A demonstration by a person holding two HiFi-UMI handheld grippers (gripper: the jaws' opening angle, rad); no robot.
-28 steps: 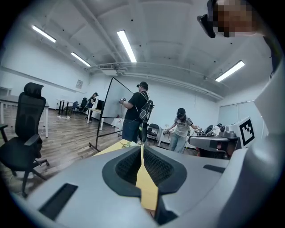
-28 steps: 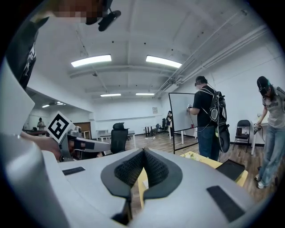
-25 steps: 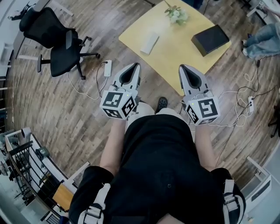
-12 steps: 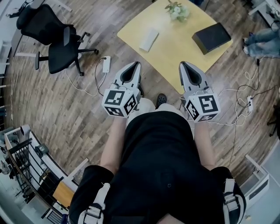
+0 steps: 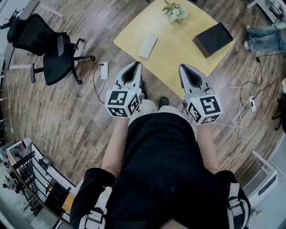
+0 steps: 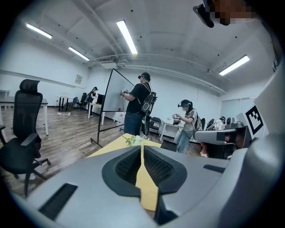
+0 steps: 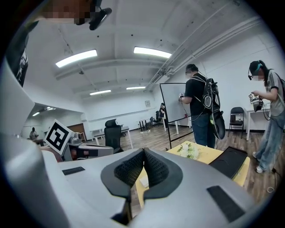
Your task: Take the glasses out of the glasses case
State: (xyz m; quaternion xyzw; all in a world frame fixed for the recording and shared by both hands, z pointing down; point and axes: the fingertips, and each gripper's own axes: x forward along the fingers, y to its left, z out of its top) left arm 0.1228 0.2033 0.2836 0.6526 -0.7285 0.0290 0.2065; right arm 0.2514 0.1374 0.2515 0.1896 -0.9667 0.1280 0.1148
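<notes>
A yellow table (image 5: 178,49) stands ahead of me on the wooden floor. On it lie a flat white oblong case (image 5: 148,46), a black flat box (image 5: 213,39) and a small bunch of white flowers (image 5: 175,12). No glasses show. My left gripper (image 5: 136,66) hovers just short of the table's near left edge, jaws shut and empty. My right gripper (image 5: 183,68) hangs over the near corner, jaws shut with nothing between them. In the right gripper view the black box (image 7: 227,162) and flowers (image 7: 189,151) lie beyond the shut tips (image 7: 144,151). The left gripper (image 6: 141,147) points at the flowers (image 6: 133,140).
A black office chair (image 5: 53,62) stands at the left. A white power strip (image 5: 104,70) and cables lie on the floor beside the table. Someone's legs (image 5: 263,38) show at the far right. People (image 6: 138,107) and a whiteboard (image 7: 173,104) stand behind the table.
Both grippers have moved forward and a little down toward the table. The table and its objects sit slightly nearer in the head view. Both jaws stayed shut.
</notes>
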